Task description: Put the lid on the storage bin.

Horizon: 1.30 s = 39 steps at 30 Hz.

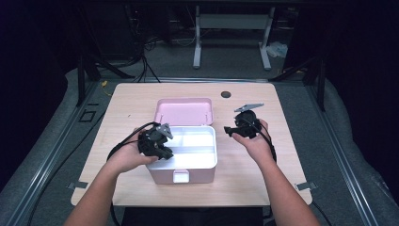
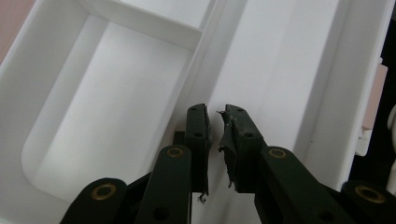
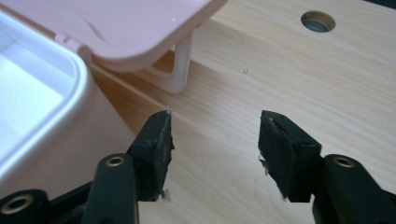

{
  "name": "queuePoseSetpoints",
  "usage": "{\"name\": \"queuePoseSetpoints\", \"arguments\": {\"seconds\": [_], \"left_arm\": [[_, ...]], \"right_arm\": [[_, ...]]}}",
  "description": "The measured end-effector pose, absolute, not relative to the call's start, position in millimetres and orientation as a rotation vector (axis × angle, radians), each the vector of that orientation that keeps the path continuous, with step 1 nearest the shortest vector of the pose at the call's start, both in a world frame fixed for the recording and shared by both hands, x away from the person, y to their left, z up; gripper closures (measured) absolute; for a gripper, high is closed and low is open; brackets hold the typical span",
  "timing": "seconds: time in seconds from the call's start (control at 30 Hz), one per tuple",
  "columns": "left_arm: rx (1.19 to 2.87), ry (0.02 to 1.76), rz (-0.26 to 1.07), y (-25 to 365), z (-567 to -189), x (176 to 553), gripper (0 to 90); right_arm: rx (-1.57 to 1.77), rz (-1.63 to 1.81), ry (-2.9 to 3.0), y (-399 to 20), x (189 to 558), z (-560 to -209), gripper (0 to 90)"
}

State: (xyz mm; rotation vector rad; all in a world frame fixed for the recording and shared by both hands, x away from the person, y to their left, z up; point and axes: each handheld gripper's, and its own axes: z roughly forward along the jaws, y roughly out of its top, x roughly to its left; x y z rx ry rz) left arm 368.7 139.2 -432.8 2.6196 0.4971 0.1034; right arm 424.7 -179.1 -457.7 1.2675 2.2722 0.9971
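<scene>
Jaws of the left gripper [image 2: 214,122] stand nearly pressed together, a thin slit left between the pads, and they hover over the ridge of the white plastic tray insert [image 2: 112,116] inside the pale pink plastic box [image 1: 182,162]; whether the pads pinch that dividing wall or merely flank it cannot be told, since the tips hide the spot. From the high view the left gripper [image 1: 162,151] hangs over the box's left rim, and the left hand [image 1: 126,157] and the gripper body cover that corner of the tray. Jaws of the right gripper [image 3: 215,135] are spread wide with nothing between them, bare light wooden counter [image 3: 289,70] showing in the gap. In the high view the right gripper [image 1: 229,131] is held by the right hand [image 1: 256,141] just to the right of the box, apart from it.

The box sits near the middle of the counter, its rounded pink lid [image 1: 184,111] swung open toward the far edge. A white plastic handle loop [image 3: 180,70] props the lid on the counter in the right gripper view, where the lid is cut off at the top. A small round hole [image 1: 226,94] lies in the counter beyond the lid. Black cables [image 1: 124,141] trail from the left gripper. Beyond the counter the room is dark, with a grey metal frame [image 1: 233,35] faintly visible.
</scene>
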Motion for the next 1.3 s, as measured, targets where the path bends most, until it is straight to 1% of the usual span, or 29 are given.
{"name": "queuePoseSetpoints", "arguments": {"seconds": [0.27, 0.33, 0.8, 0.97, 1.3], "left_arm": [[2.617, 0.487, 0.127, 140, -433, 367, 79.9], [2.609, 0.490, 0.121, 140, -434, 367, 79.9], [2.606, 0.491, 0.137, 140, -434, 365, 79.9], [2.603, 0.487, 0.139, 141, -434, 365, 79.9], [2.599, 0.484, 0.141, 142, -435, 364, 79.9]], "right_arm": [[1.245, 0.993, 2.278, -170, 444, -451, 49.5], [1.243, 0.993, 2.261, -168, 447, -448, 52.0], [1.297, 1.041, 2.220, -158, 467, -442, 54.6], [1.303, 1.040, 2.209, -144, 486, -438, 56.9], [1.418, 1.056, 2.194, -127, 515, -442, 61.5]]}}
